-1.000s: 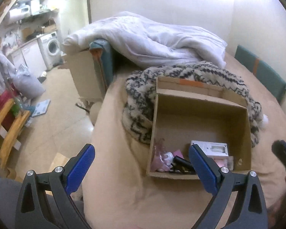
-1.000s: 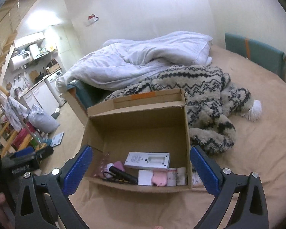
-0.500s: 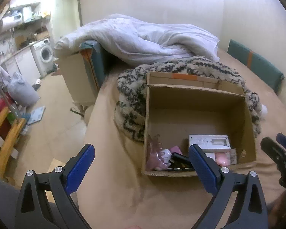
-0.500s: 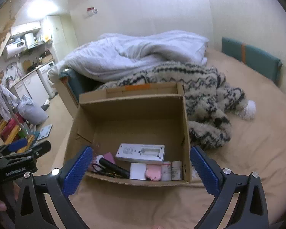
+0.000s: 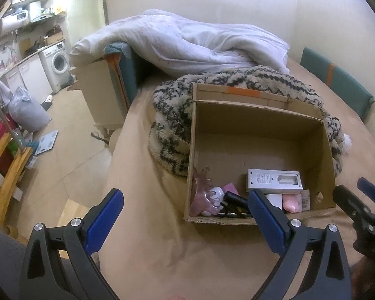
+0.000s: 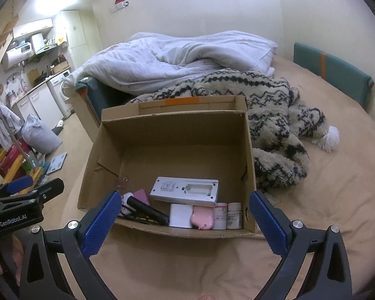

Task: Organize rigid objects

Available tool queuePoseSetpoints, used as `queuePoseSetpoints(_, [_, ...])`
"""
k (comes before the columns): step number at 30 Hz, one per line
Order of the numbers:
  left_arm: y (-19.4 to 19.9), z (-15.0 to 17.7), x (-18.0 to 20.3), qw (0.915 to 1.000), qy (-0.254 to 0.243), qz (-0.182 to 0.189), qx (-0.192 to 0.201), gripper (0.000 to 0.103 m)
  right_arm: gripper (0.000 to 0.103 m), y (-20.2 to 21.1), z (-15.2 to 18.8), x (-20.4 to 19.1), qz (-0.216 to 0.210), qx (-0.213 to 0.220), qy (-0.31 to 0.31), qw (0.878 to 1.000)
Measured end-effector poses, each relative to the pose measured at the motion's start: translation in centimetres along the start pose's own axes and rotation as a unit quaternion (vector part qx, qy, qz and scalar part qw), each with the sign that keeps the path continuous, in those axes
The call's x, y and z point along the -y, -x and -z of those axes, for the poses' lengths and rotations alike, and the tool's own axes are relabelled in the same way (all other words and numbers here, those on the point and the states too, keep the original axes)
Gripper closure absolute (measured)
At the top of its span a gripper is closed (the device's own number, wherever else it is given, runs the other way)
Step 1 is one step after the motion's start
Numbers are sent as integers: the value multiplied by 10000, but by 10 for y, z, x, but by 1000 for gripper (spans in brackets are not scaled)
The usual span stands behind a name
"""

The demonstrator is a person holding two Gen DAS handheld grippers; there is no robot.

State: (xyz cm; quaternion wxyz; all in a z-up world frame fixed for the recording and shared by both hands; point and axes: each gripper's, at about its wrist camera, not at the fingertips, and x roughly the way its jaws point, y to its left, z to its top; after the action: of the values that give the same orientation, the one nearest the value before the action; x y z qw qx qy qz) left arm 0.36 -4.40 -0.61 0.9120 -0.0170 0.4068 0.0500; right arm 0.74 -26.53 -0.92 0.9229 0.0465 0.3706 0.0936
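Observation:
An open cardboard box (image 6: 248,150) (image 5: 195,130) rests on the tan bed. Along its near wall lie a white flat device (image 6: 185,191) (image 5: 273,180), a black torch (image 6: 147,210), a pink case (image 6: 202,218), two small white bottles (image 6: 227,215) and a pink hair claw (image 5: 205,197). My right gripper (image 6: 185,215) hangs open just short of the box's near edge, nothing between its blue pads. To the left of the box, over the bed's edge, my left gripper (image 5: 186,215) is open and empty too.
A patterned woolly blanket (image 6: 272,115) and a white duvet (image 6: 182,60) lie behind the box. A teal cushion (image 6: 332,67) lines the right wall. The floor drops off left of the bed, with a yellow wooden chair (image 5: 5,165), a bag and a washing machine (image 5: 58,62).
Both grippers have drifted nearer the box and slightly left, so the box sits larger and lower in each view. Both stay open; the box contents have not moved.

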Motion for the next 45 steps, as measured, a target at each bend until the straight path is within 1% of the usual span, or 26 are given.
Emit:
queuePoseSetpoints(9, [4,0,2,10000,-10,13,78,3,0,-3,0,3,20,-89,-26,10000])
queuePoseSetpoints(45, [4,1,3,9999,-41,17,105,3,0,-3,-1,4,32,-84,1,10000])
